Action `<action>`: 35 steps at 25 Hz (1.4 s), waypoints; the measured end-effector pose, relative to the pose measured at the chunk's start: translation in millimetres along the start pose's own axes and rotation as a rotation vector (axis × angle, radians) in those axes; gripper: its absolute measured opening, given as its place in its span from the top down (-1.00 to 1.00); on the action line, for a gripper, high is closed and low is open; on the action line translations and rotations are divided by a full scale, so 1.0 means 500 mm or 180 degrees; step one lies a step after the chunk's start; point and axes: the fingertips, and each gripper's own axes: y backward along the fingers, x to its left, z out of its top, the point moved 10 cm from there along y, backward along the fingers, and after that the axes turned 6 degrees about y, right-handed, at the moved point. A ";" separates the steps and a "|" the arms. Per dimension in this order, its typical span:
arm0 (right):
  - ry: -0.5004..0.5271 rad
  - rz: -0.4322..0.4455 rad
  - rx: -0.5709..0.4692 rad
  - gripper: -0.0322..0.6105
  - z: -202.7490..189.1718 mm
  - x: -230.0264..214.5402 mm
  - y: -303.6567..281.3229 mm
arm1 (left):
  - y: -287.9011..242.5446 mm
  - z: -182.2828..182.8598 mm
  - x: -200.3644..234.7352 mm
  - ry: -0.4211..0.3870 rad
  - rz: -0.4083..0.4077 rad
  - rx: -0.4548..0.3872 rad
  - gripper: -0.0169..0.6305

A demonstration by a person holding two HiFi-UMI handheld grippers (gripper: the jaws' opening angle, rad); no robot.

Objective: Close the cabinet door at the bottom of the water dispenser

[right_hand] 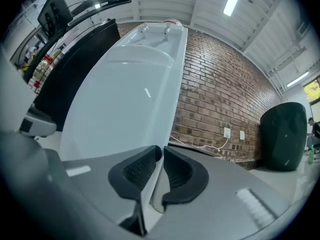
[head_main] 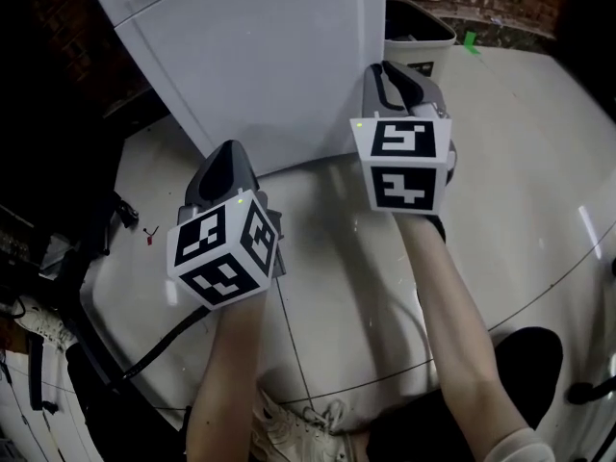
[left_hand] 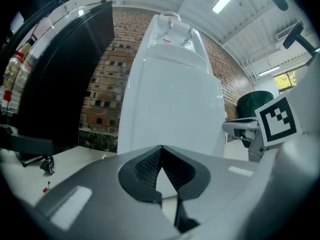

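The white water dispenser [head_main: 260, 56] stands straight ahead, and its lower front panel, the cabinet door [head_main: 289, 104], looks flush with the body. My left gripper [head_main: 229, 147] is shut and empty, its tips [left_hand: 161, 148] level and just short of the door's face [left_hand: 170, 99]. My right gripper [head_main: 383, 67] sits at the door's right edge. Only a hairline slit shows between its tips [right_hand: 162, 148], with nothing held. The door's vertical edge [right_hand: 172, 104] lines up with that slit. The right gripper [left_hand: 250, 131] also shows in the left gripper view.
A dark waste bin [head_main: 419, 37] stands right of the dispenser against a brick wall [right_hand: 220, 94] with sockets [right_hand: 227, 132]. A black cabinet [left_hand: 60, 84] stands at the left, with a caster [left_hand: 47, 165] at its foot. A cable [head_main: 164, 340] lies on the pale floor.
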 end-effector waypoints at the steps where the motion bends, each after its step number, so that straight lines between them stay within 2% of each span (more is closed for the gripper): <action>1: 0.0033 -0.0011 0.0002 0.76 0.000 -0.001 -0.009 | -0.003 0.000 0.002 0.0002 0.0007 -0.0008 0.90; 9: 0.0264 0.0142 -0.0061 0.87 0.018 0.015 -0.046 | -0.019 -0.010 0.015 -0.0030 0.0047 0.0004 0.90; 15: 0.0210 0.0121 -0.0036 0.86 0.024 0.013 -0.033 | -0.008 0.001 0.023 0.0005 0.0095 0.0004 0.90; 19: 0.0134 0.0107 -0.0134 0.86 0.066 0.009 0.003 | 0.021 0.046 0.023 0.0070 0.0125 -0.0134 0.90; 24: 0.0017 0.0208 -0.0320 0.86 0.137 0.030 0.120 | 0.141 0.125 0.026 0.0011 0.0115 -0.0356 0.90; 28: -0.0024 0.0355 -0.0536 0.86 0.207 0.055 0.240 | 0.289 0.177 0.039 0.0019 0.0114 -0.0530 0.90; 35: -0.0311 0.0673 -0.0872 0.84 0.266 0.126 0.480 | 0.539 0.164 0.063 0.0131 0.0197 -0.0703 0.90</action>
